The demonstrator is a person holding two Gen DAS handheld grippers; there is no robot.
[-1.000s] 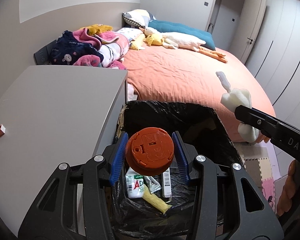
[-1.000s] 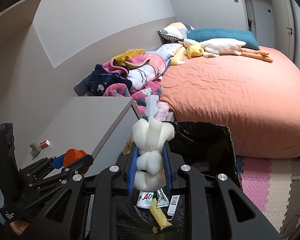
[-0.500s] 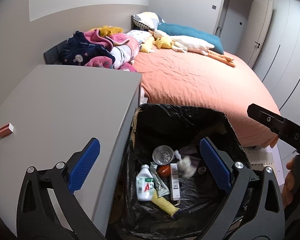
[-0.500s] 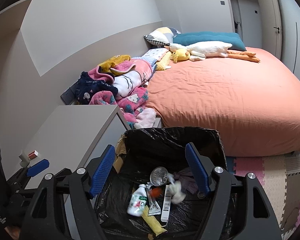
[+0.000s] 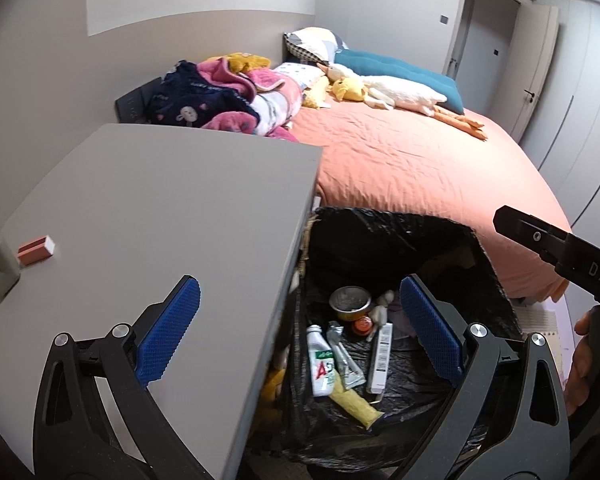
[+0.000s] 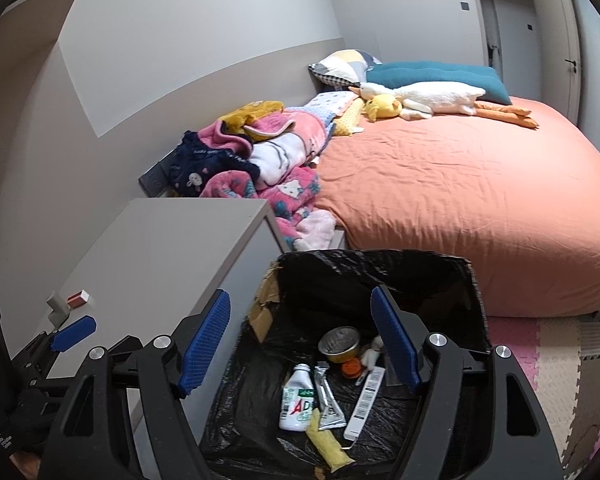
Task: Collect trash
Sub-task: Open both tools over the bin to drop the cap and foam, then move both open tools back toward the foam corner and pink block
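A bin lined with a black bag (image 5: 380, 224) (image 6: 380, 260) stands between the grey cabinet and the bed. Inside lie a white bottle (image 5: 320, 364) (image 6: 297, 398), a metal tin (image 5: 350, 302) (image 6: 339, 342), an orange lid (image 5: 363, 325) (image 6: 352, 368), a white foam piece (image 5: 380, 308) (image 6: 371, 354), a yellow wrapper (image 5: 356, 402) (image 6: 327, 442), a tube and a slim box. My left gripper (image 5: 298, 330) is open and empty, over the cabinet edge and bin. My right gripper (image 6: 300, 346) is open and empty above the bin.
The grey cabinet top (image 5: 148, 208) (image 6: 160, 248) holds a small pink box (image 5: 36, 250) (image 6: 78, 298) and a grey block (image 5: 4, 270). The orange bed (image 5: 420, 168) (image 6: 460, 200) carries blankets, pillows and plush toys. Foam floor mats (image 6: 540, 360) lie at right.
Both grippers opened and let go: the orange lid and the white foam piece fell into the bin. The left gripper has since shifted left over the cabinet edge.
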